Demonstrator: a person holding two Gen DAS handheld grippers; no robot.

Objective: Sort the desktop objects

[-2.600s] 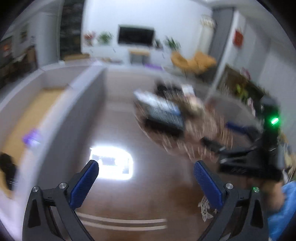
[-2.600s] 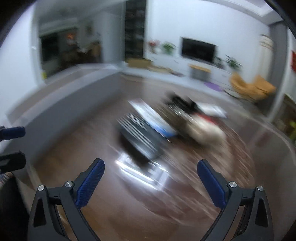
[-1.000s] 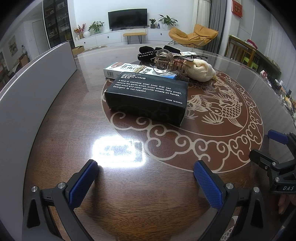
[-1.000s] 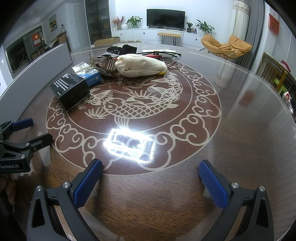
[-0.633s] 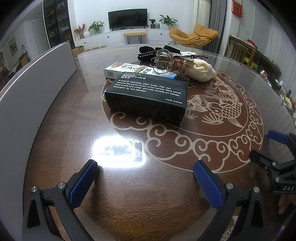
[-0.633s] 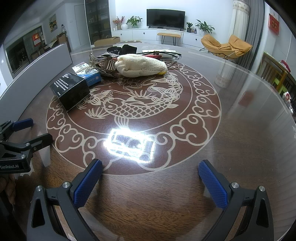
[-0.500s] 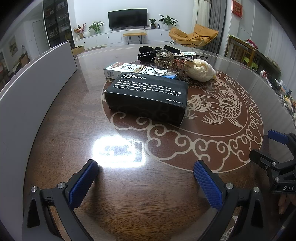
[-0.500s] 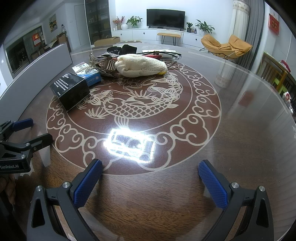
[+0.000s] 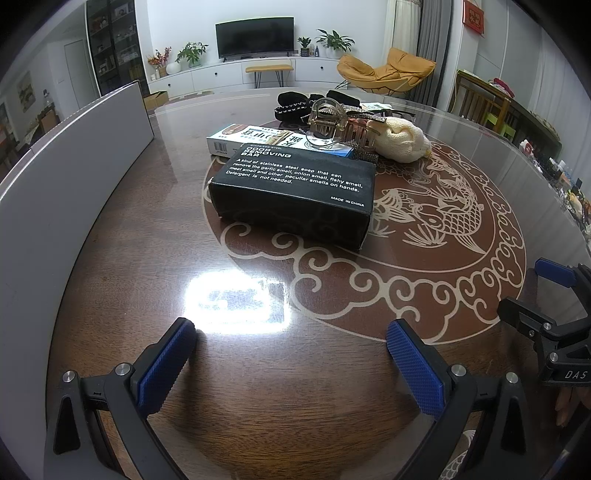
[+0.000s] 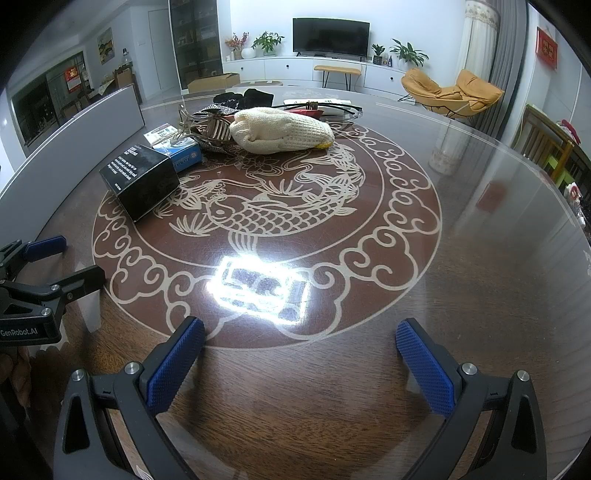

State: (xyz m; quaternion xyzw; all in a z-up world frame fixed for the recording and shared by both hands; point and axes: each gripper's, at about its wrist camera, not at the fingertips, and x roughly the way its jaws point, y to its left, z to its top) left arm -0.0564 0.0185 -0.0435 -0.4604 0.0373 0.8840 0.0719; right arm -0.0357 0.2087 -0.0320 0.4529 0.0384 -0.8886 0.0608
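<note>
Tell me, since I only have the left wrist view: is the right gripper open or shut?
Observer: Open. The right gripper holds nothing and sits low over the table.
Operator: Anything hidden behind the pile of objects?
Observer: Yes. A red item and a flat white one lie just behind the cream glove. I cannot tell what they are.

A black television (image 10: 331, 36) hangs on the white far wall above a long white cabinet (image 10: 295, 70), with potted plants (image 10: 267, 42) on the cabinet at either side of it. Right of the television stand two orange lounge chairs (image 10: 452, 92) before grey curtains (image 10: 506, 55); left of it rises a dark glass-fronted shelf unit (image 10: 197, 40).
</note>
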